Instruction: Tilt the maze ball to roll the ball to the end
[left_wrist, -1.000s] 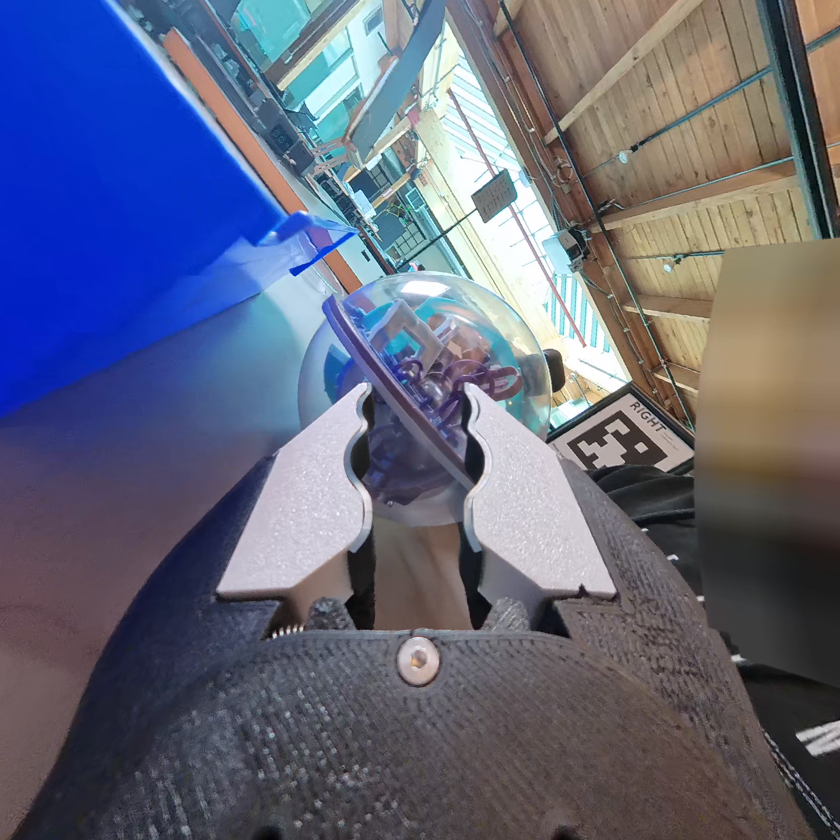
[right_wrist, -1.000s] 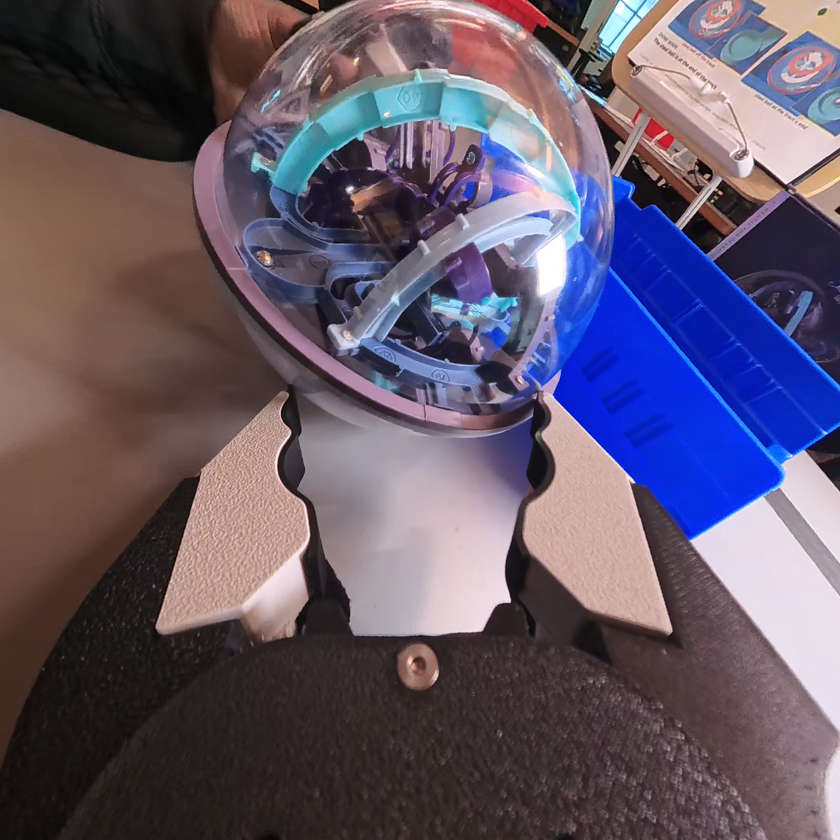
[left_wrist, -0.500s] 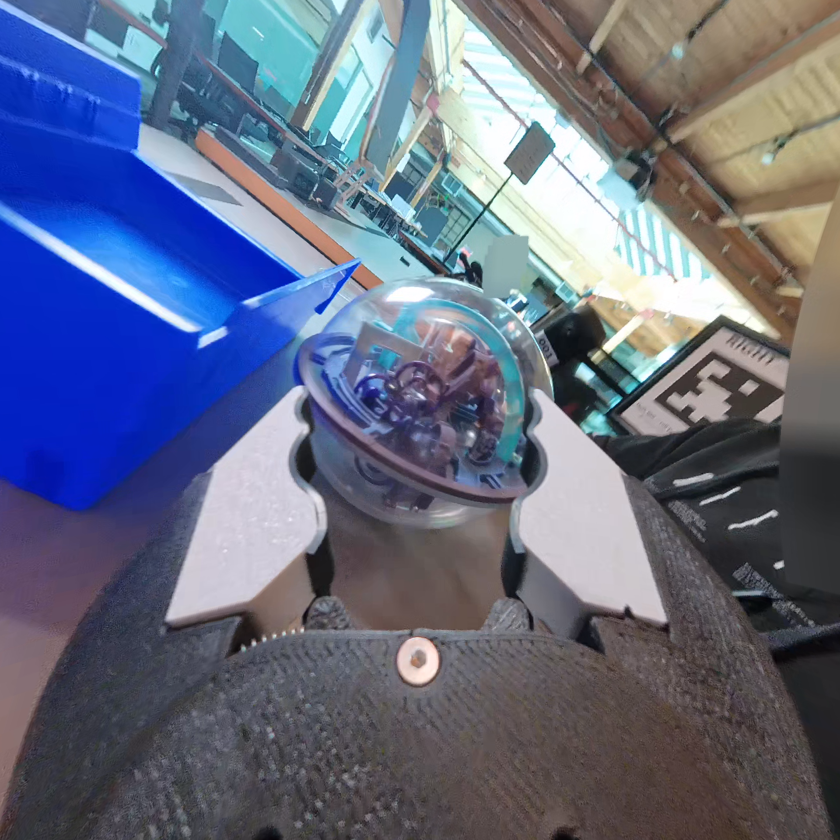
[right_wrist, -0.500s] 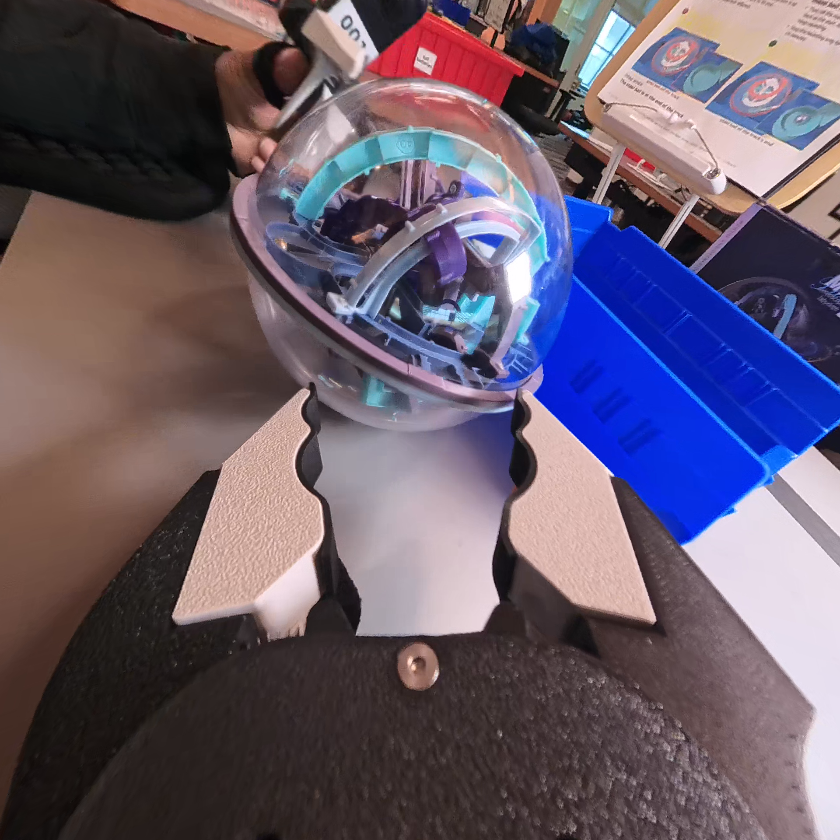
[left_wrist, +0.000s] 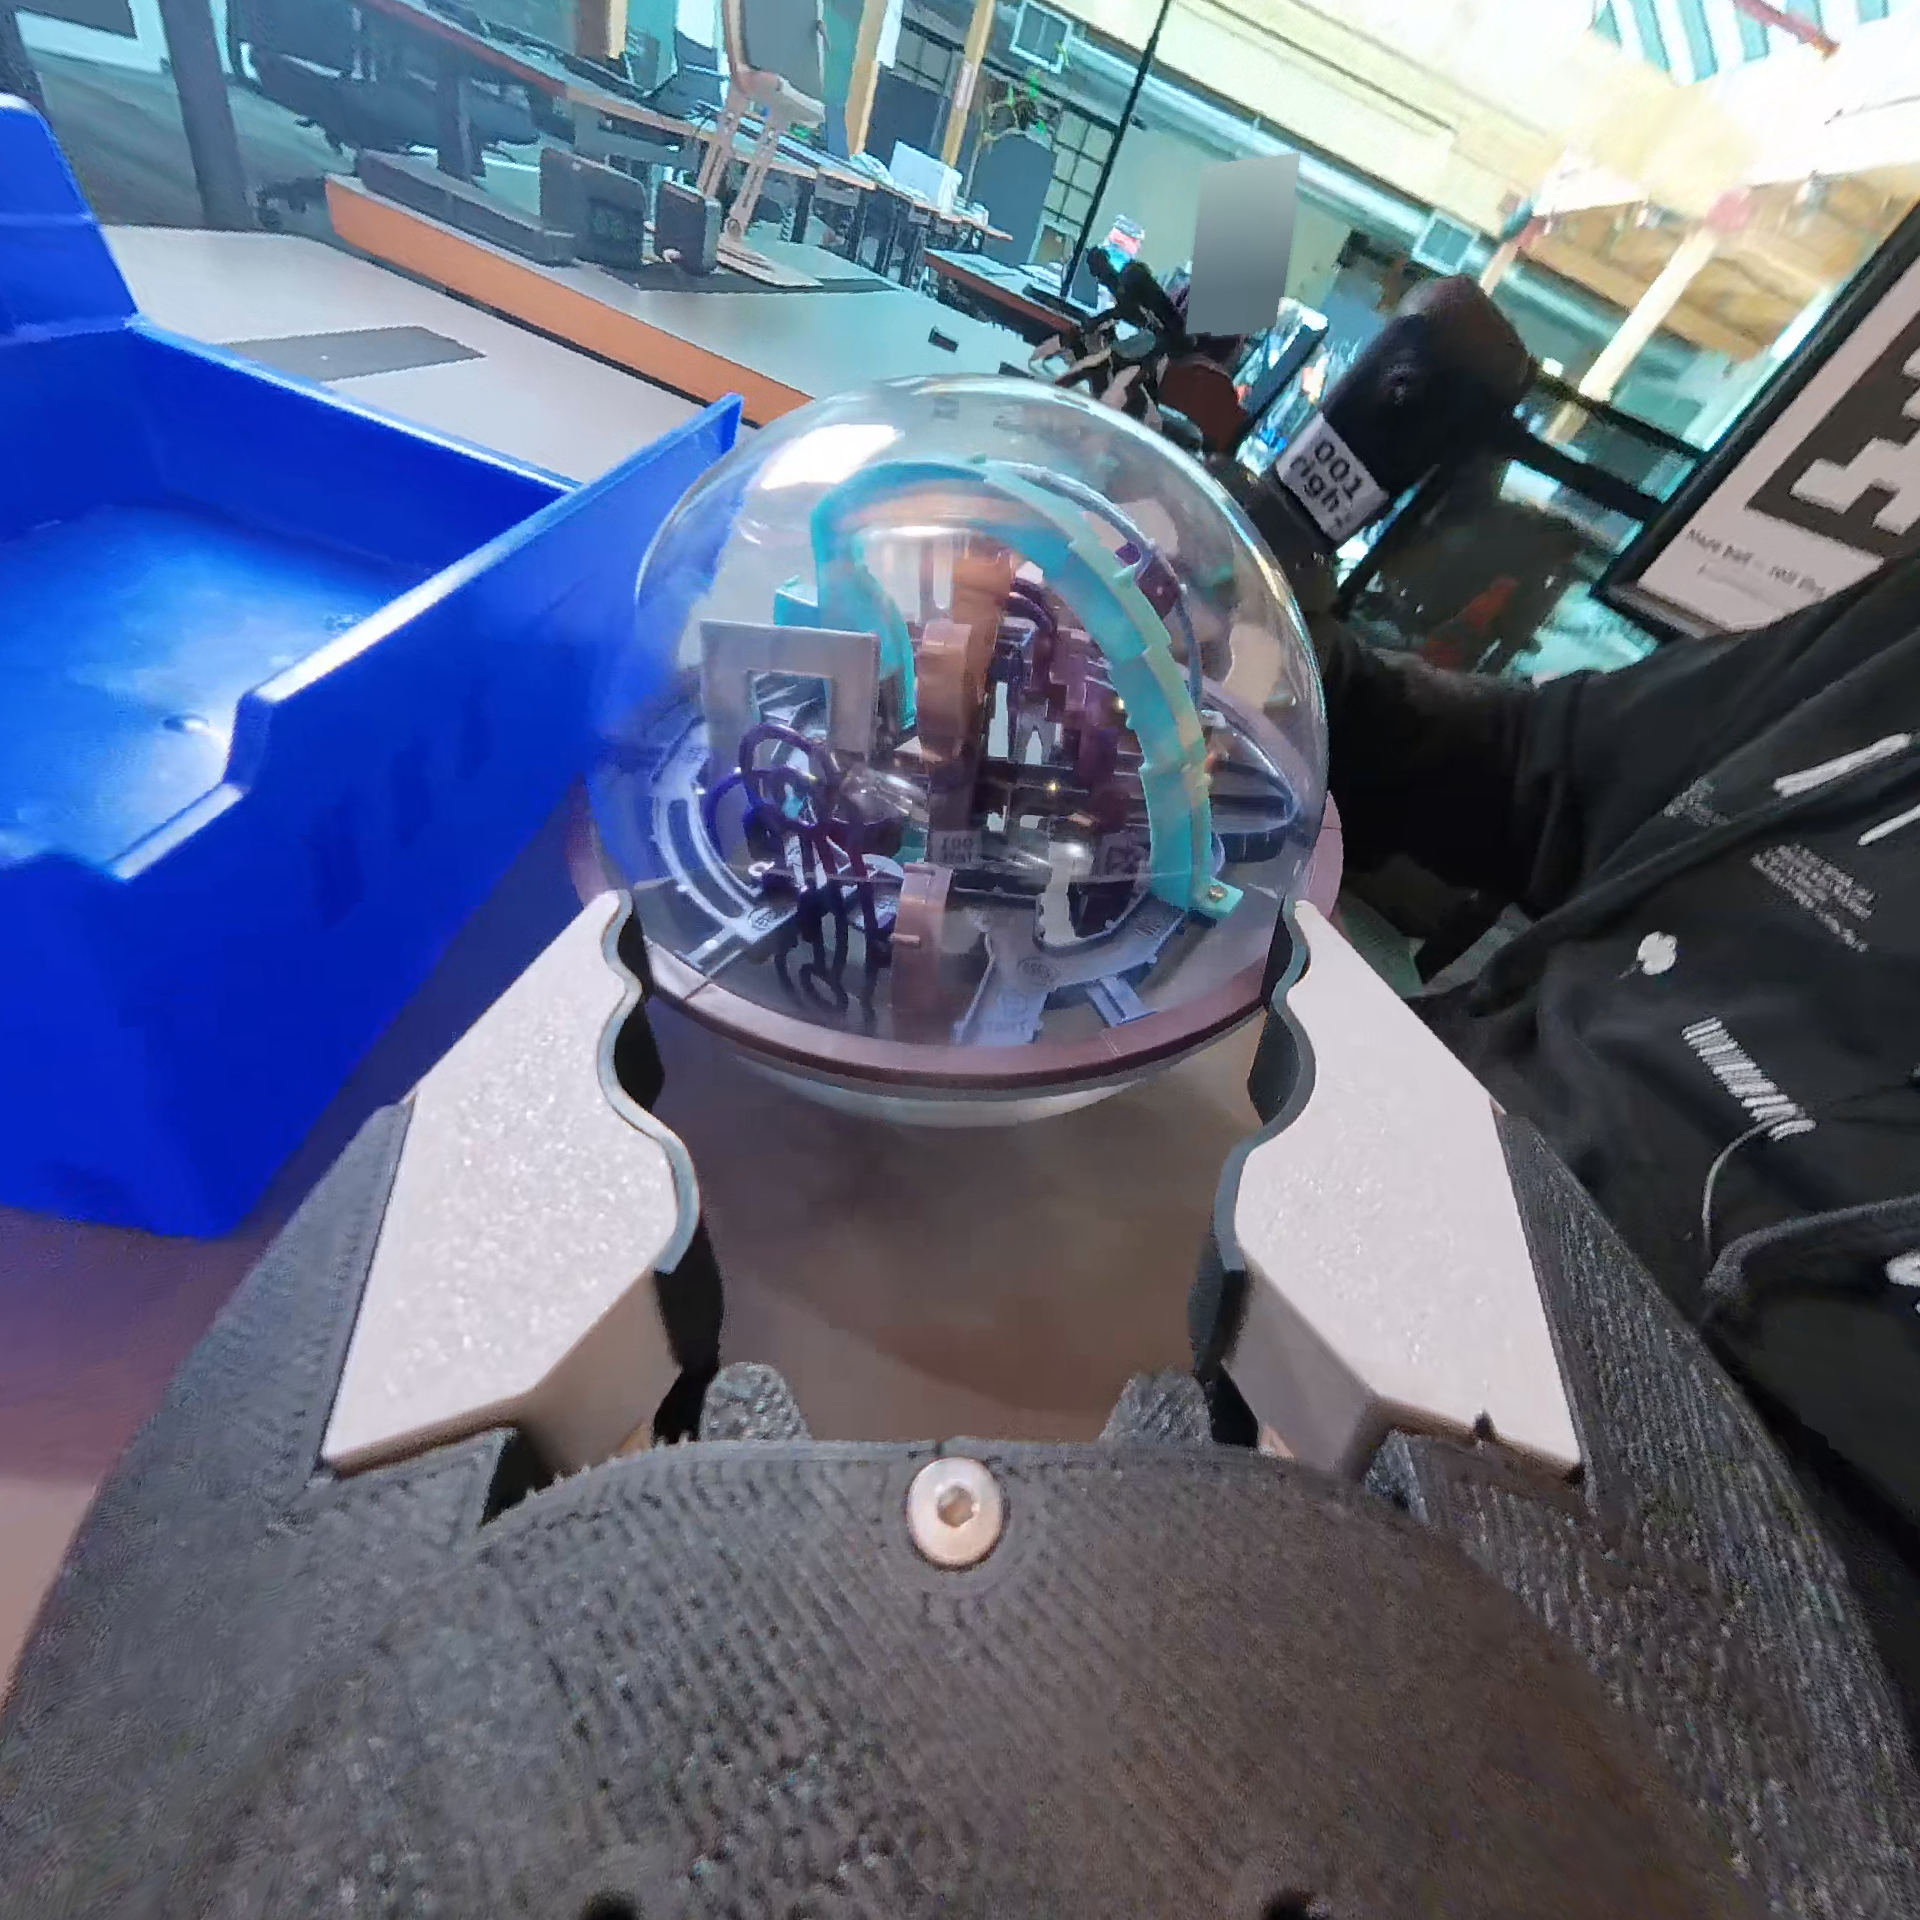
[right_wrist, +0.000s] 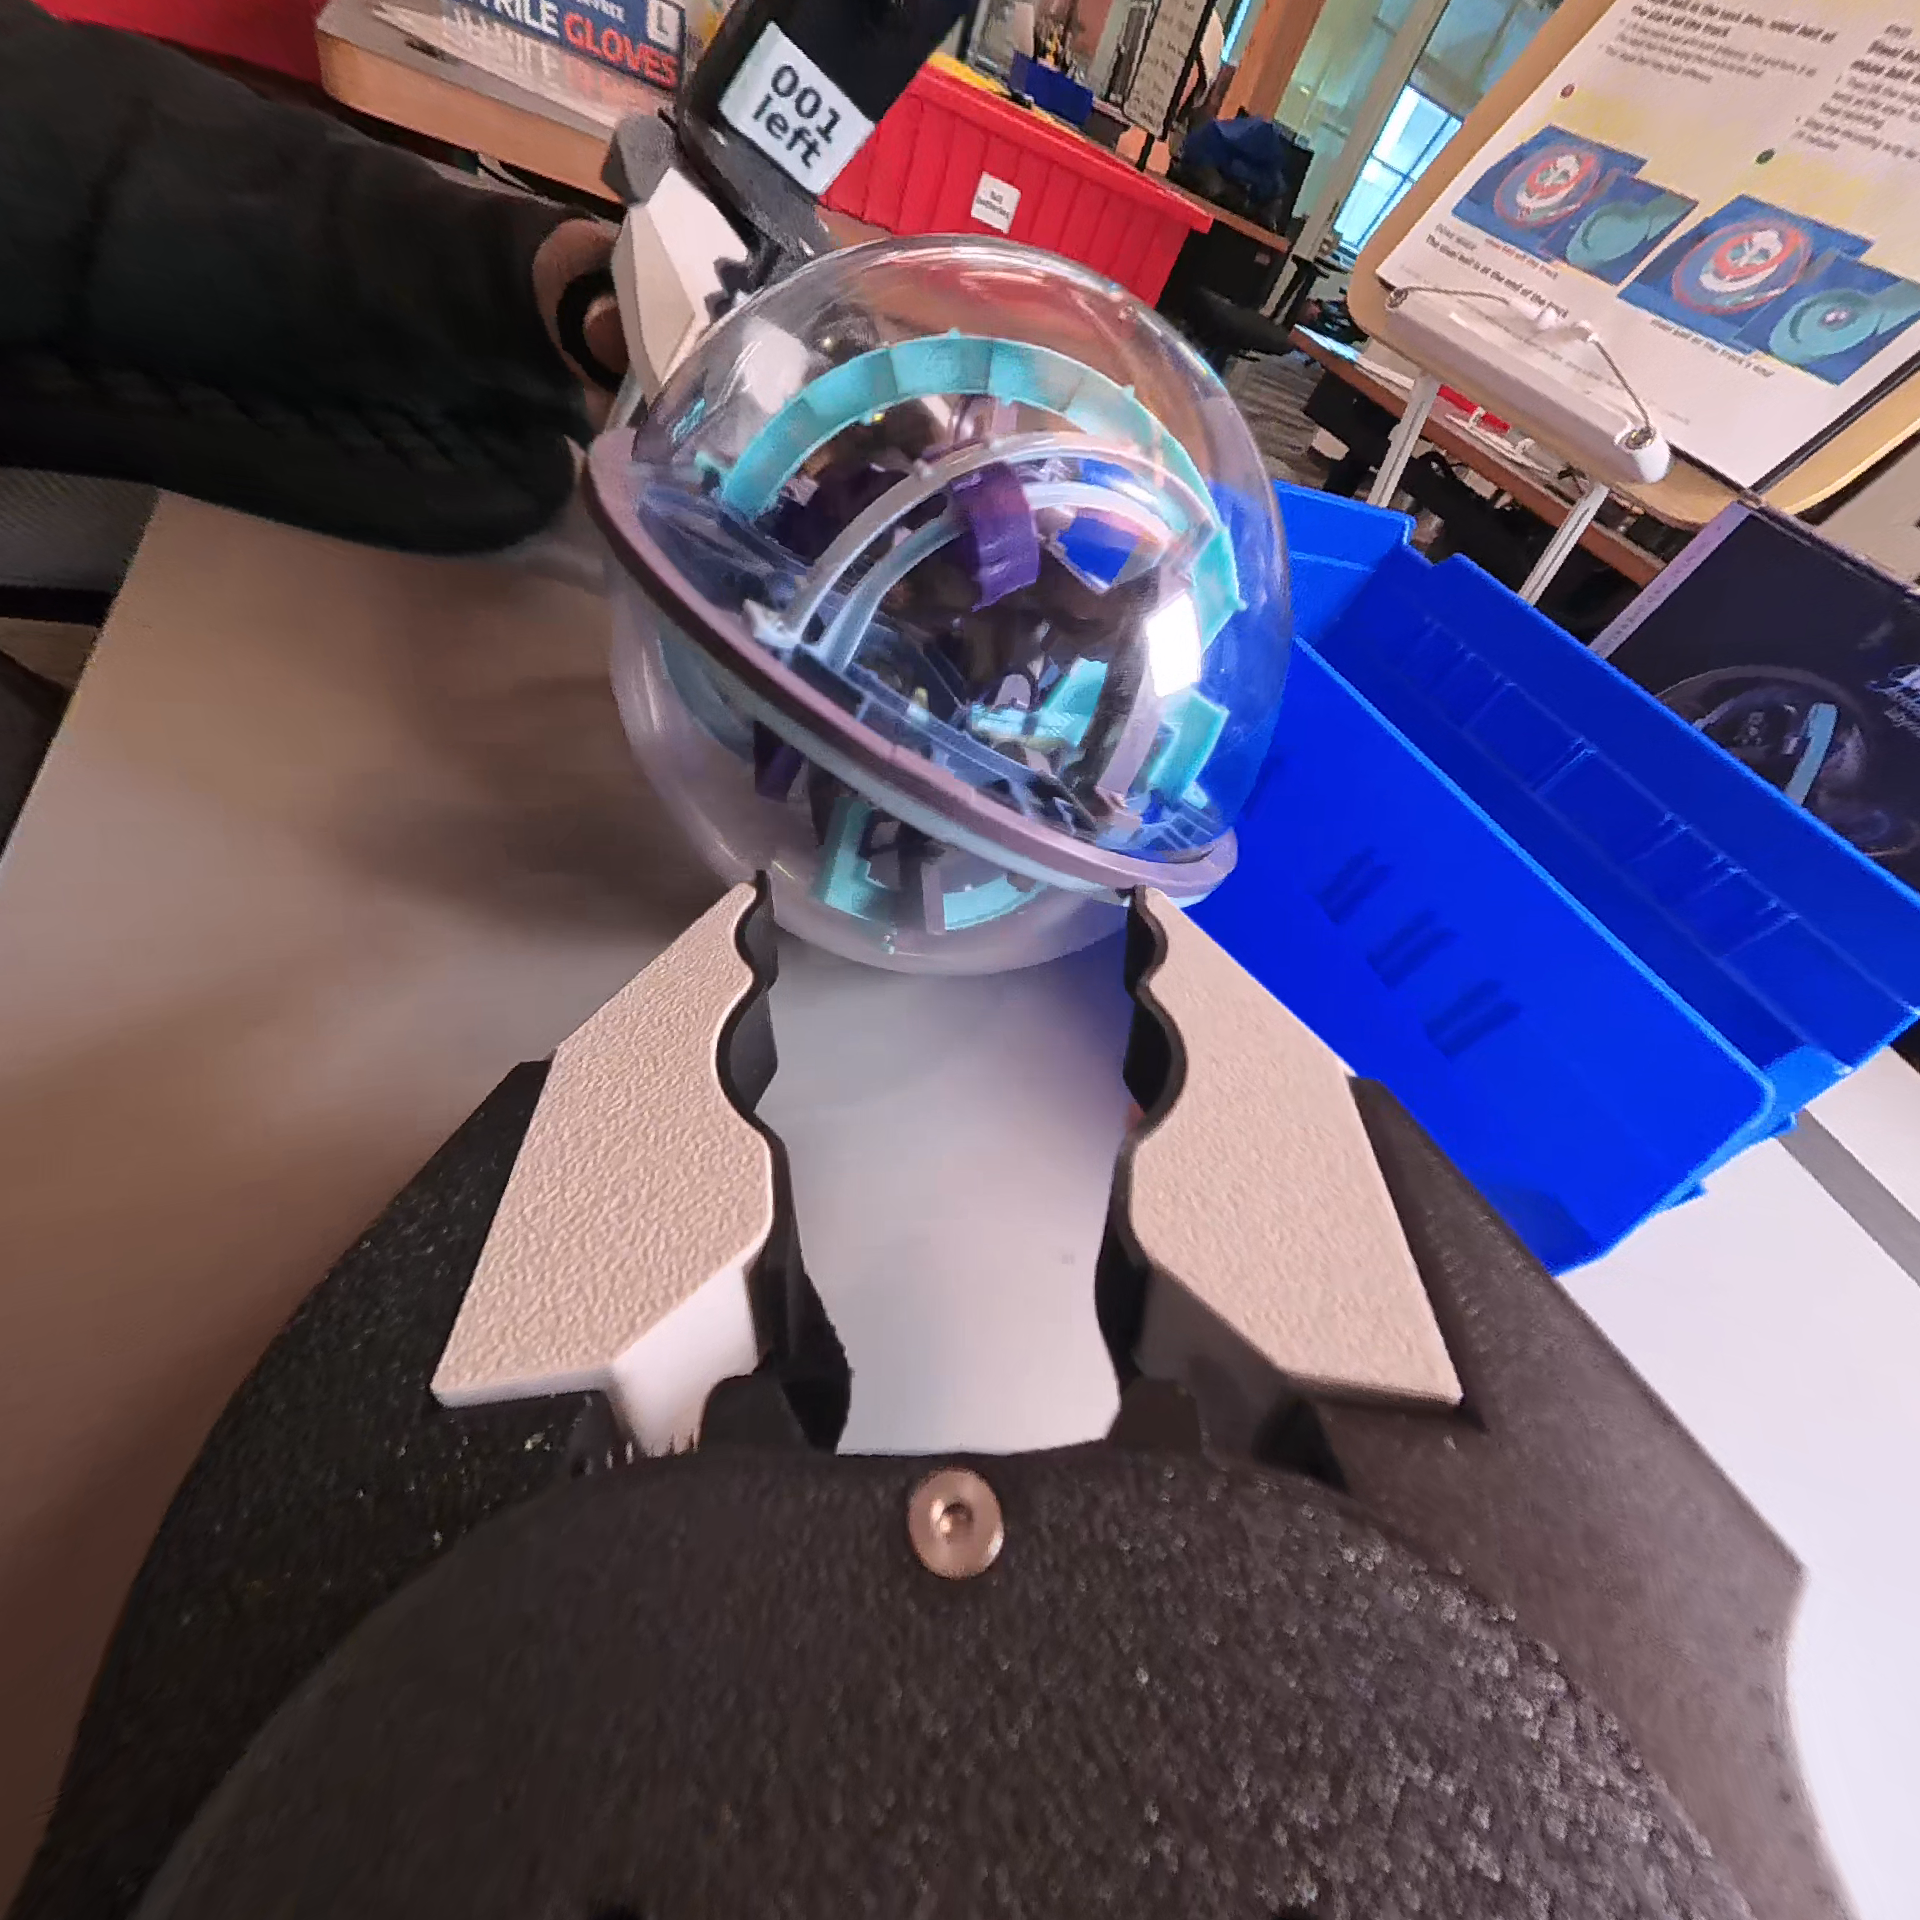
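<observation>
Maze ball (left_wrist: 951, 727) at 12 o'clock of left gripper (left_wrist: 951, 940), clamped on its rim, right gripper (right_wrist: 945, 909) likewise clamped underneath, blue bin (right_wrist: 1538, 935) at 3 o'clock.

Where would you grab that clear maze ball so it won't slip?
Probably at the flat ring round the maze ball, fingers closing from opposite sides. The dome is smooth and round; the ring juts out as an edge. Both grippers, left and right, meet it there.

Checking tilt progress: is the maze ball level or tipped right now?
Tipped. In the right wrist view the maze ball's purple rim slants down toward the blue bin.
</observation>
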